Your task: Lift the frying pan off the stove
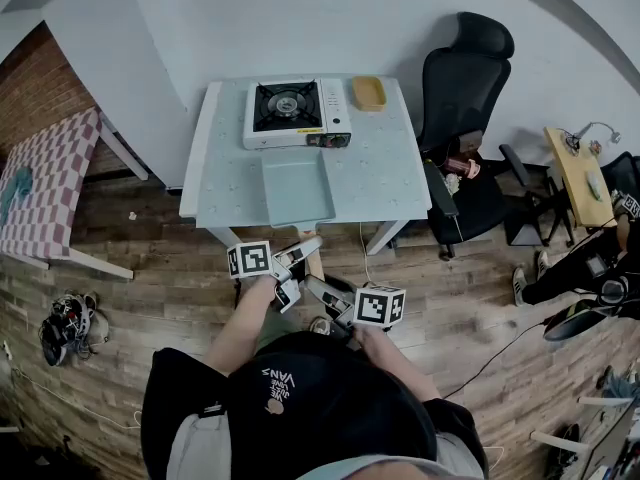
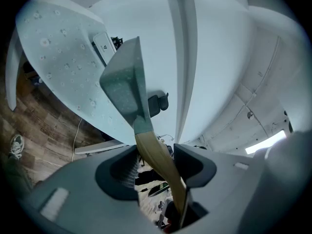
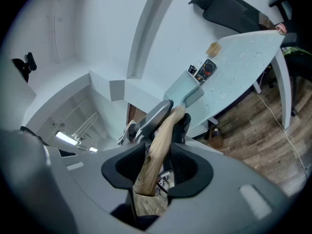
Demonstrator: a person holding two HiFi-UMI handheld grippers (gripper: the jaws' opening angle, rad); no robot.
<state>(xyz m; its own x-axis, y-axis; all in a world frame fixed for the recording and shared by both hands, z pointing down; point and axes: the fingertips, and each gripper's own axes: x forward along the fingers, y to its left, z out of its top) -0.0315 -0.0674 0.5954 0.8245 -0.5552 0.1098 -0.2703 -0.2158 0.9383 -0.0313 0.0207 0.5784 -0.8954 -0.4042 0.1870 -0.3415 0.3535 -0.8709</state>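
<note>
A square pale-teal frying pan (image 1: 297, 190) is off the stove (image 1: 297, 113), out over the white table (image 1: 225, 183) in front of it. Its wooden handle (image 1: 303, 258) points back at me. My left gripper (image 1: 288, 266) and right gripper (image 1: 312, 290) are both shut on that handle, left ahead of right. In the left gripper view the handle (image 2: 157, 156) runs between the jaws of the left gripper (image 2: 155, 155) up to the pan (image 2: 124, 82). In the right gripper view the handle (image 3: 160, 139) lies in the right gripper (image 3: 158, 152), with the pan (image 3: 187, 93) beyond.
A yellow dish (image 1: 368, 92) lies to the right of the stove on the table. A black office chair (image 1: 465, 88) stands to the right, a checkered table (image 1: 45, 183) to the left. Shoes and cables lie on the wooden floor.
</note>
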